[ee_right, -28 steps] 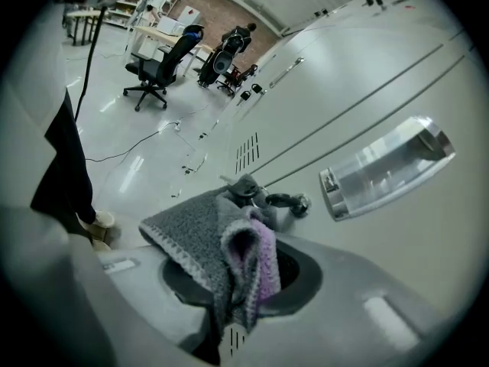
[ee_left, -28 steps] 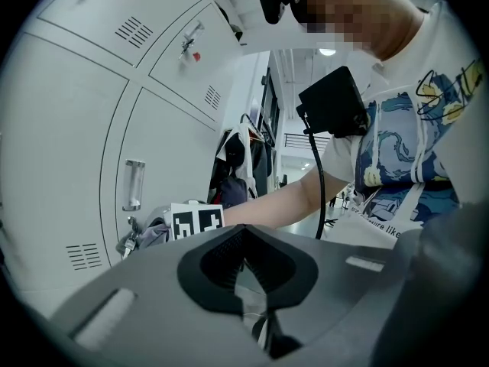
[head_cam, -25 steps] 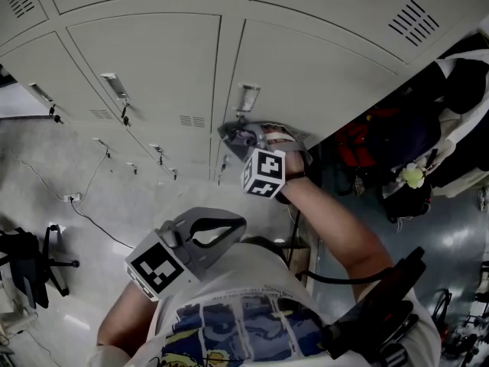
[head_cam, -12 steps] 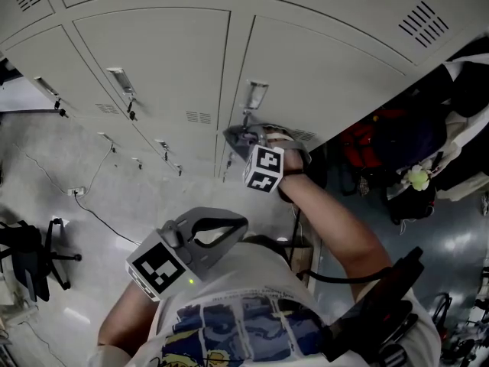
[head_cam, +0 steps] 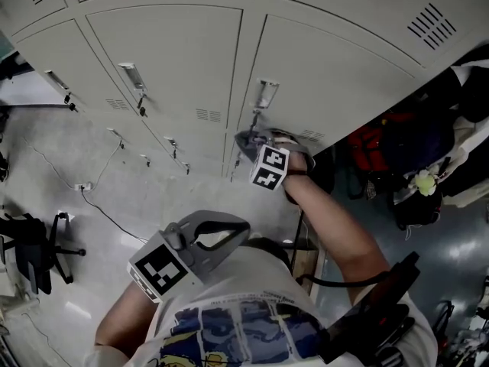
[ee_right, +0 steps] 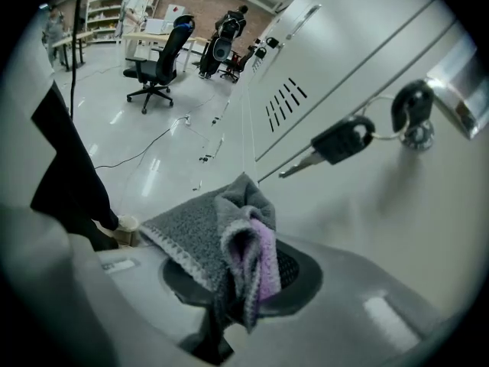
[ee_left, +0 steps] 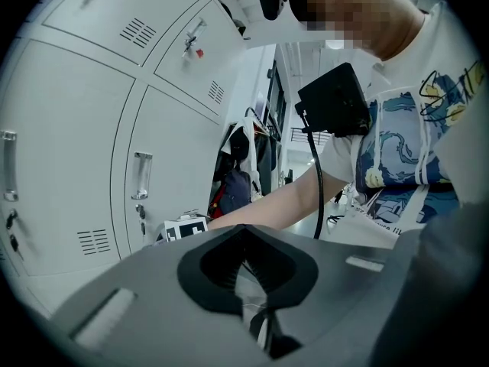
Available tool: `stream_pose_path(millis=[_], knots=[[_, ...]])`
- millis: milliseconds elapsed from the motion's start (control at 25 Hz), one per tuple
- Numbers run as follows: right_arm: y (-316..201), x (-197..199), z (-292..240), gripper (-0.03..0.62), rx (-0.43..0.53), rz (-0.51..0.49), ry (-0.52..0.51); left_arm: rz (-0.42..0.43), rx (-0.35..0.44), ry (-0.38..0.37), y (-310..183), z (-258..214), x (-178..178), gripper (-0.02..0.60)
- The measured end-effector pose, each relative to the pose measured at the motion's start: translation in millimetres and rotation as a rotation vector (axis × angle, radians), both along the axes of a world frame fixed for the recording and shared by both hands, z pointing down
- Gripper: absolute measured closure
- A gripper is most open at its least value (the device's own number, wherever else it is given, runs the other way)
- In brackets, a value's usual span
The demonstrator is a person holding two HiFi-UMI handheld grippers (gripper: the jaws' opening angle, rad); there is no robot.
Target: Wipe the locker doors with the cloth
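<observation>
Down by the key (ee_right: pixel 336 145) hanging on the shut locker door (head_cam: pixel 328 75), my right gripper (head_cam: pixel 252 141) squeezes the gray and purple cloth (ee_right: pixel 195 232) close to the door, and my left gripper (ee_left: pixel 244 233) sits closed and empty by my tummy.

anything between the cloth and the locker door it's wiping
Nothing visible between the cloth, held in the right tongs, and the locker door; a key dangling from the lock lies over the door just ahead.

Glossy floor (ee_right: pixel 99 121) carries a cable (ee_right: pixel 143 153) and chair (ee_right: pixel 159 56).
</observation>
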State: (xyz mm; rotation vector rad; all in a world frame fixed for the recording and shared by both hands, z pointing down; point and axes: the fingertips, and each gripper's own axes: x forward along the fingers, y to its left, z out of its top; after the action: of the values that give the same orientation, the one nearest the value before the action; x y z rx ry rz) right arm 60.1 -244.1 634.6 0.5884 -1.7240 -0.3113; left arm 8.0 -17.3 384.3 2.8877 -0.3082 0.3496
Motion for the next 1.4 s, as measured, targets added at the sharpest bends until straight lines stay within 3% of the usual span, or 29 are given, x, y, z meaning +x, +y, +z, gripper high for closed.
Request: stream_pose_path(millis=[320,520,920,1160,1320,1400], knots=[[31,17,-9,0.507,-0.047,0.130,-0.133,0.021,-0.002,-0.006,13,3,0,0.578],[83,32,-44,0.507,-0.055,0.264,-0.338,0.030,-0.009,0.021,18,6,1,0.578],[204,70,-110,0.507,0.008,0.478,-0.631,0.081,-0.032,0.032,31,20,5,0.578],[237,76,-161,0.507,0.098,0.512,-0.744,0.105,-0.049,0.043,34,26,7,0.578],[249,70,-184,0.507,0.135,0.491,-0.763,0.112,0.038,-0.011,33,31,9,0.578],[252,64,-187,0.507,0.135,0.473,-0.765,0.130,0.042,-0.012,36,31,12,0.578]])
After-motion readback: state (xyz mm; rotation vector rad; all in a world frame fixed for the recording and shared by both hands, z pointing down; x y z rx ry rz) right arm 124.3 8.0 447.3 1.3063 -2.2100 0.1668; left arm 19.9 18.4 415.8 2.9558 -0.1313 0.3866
